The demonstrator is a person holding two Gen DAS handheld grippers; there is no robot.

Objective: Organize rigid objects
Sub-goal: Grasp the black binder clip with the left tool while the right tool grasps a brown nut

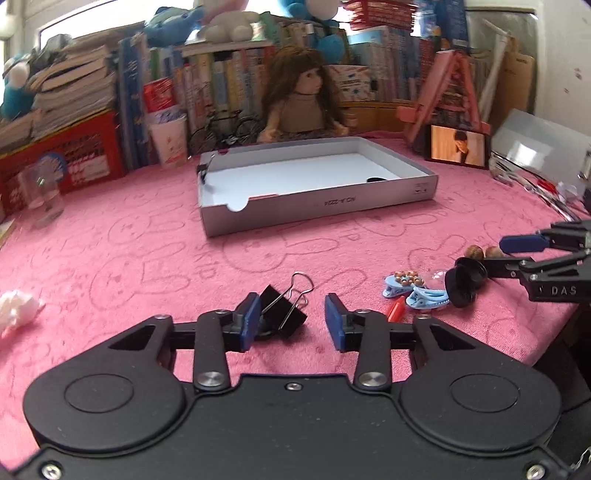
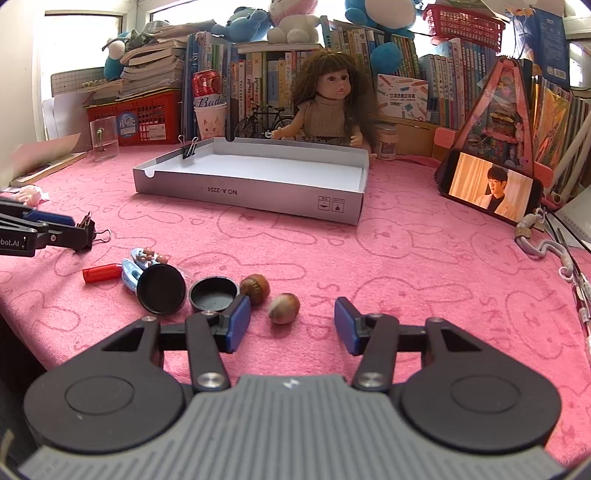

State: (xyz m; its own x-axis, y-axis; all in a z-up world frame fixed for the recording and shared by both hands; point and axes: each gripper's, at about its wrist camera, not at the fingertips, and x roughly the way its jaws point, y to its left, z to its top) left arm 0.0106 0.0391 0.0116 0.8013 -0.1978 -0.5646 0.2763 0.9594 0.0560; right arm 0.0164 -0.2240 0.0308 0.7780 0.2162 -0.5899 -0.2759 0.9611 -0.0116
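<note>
Home study desk, crammed bookshelf (image 2: 369, 74), plush toys (image 2: 291, 22), doll (image 2: 328, 103), pink bunny tablecloth (image 2: 406, 258)

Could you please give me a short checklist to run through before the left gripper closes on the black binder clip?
1. Left gripper open: ok, blue pads apart.
2. Black binder clip between the fingers: not ok, it sits off-centre against the left pad, wire handles pointing away.
3. Gripper clear of the red cap and blue hair clips: ok, both lie outside the right finger.
4. Right gripper out of the way: ok, open near the hazelnut, apart from the left one.
5. Grey box ready: ok, open, its floor mostly bare.
6. Clip lying stable on the pink cloth: cannot tell.
</note>
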